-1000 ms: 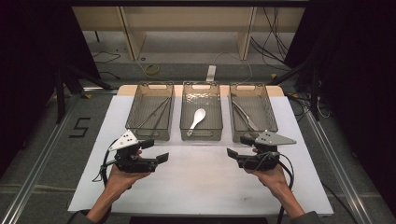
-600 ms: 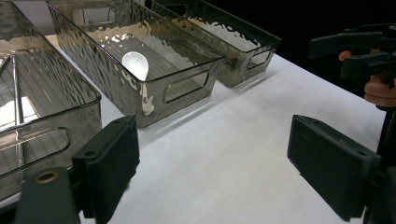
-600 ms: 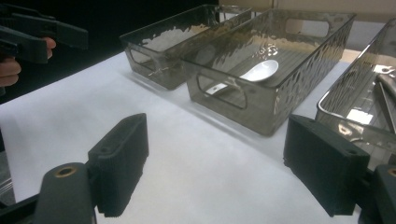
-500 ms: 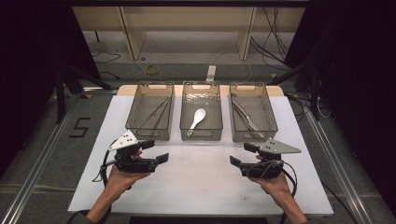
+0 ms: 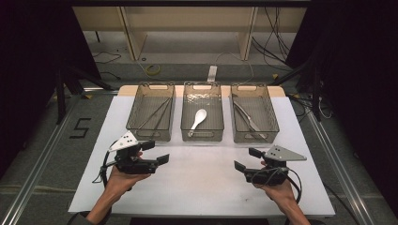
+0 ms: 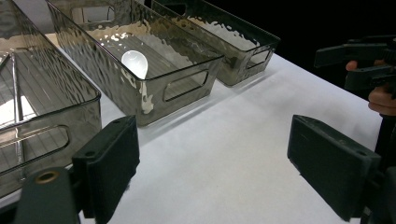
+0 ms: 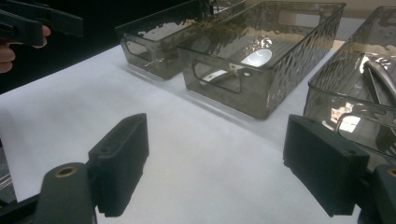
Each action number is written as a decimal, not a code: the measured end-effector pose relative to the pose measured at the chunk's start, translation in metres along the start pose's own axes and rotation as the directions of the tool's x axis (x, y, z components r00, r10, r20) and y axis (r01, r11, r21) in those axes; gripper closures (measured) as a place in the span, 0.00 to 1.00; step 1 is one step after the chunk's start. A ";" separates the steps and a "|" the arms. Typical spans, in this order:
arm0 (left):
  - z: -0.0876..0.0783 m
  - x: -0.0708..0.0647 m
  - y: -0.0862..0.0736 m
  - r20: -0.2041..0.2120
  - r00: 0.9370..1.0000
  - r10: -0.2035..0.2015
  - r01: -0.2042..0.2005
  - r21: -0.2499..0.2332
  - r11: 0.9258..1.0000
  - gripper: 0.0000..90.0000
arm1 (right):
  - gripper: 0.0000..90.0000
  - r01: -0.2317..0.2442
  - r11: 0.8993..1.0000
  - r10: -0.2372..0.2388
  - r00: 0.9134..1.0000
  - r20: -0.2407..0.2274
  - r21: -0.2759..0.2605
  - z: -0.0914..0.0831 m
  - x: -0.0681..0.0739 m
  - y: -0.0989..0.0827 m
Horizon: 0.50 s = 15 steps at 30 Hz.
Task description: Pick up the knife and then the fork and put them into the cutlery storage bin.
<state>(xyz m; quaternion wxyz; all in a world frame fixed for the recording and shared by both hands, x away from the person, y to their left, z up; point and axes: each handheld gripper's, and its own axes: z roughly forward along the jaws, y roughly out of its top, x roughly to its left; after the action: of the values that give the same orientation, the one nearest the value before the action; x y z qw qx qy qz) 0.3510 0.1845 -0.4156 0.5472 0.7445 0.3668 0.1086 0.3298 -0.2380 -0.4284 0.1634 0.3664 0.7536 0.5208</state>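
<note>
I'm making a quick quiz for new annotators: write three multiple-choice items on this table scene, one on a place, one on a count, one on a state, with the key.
1. Where does the white spoon lie?
A. in the left bin
B. in the middle bin
C. on the white sheet

2. How many clear bins stand in the row?
A. two
B. three
C. four

3. How do the jaws of the right gripper stand?
A. open, nothing between them
B. shut on the spoon
C. shut on a bin's rim

Key:
1 B: the high view shows the spoon inside the middle bin, between the left bin and the right bin.
2 B: three bins stand side by side at the far edge of the white sheet.
3 A: the right gripper view shows its two black pads wide apart over bare sheet.
</note>
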 end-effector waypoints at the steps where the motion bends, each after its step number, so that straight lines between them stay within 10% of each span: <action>1: 0.000 0.000 0.000 0.000 1.000 0.001 -0.001 0.001 1.000 0.18 | 0.26 0.001 1.000 -0.001 1.000 0.001 -0.001 -0.001 0.000 0.000; 15: 0.000 0.000 0.000 0.002 1.000 -0.002 0.002 0.000 1.000 0.18 | 0.25 -0.002 1.000 0.002 1.000 0.004 0.021 -0.001 0.001 -0.005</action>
<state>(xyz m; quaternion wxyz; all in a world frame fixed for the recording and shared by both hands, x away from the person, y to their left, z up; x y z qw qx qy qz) 0.3509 0.1840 -0.4156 0.5479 0.7441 0.3669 0.1072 0.3265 -0.2391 -0.4327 0.1607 0.3698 0.7583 0.5122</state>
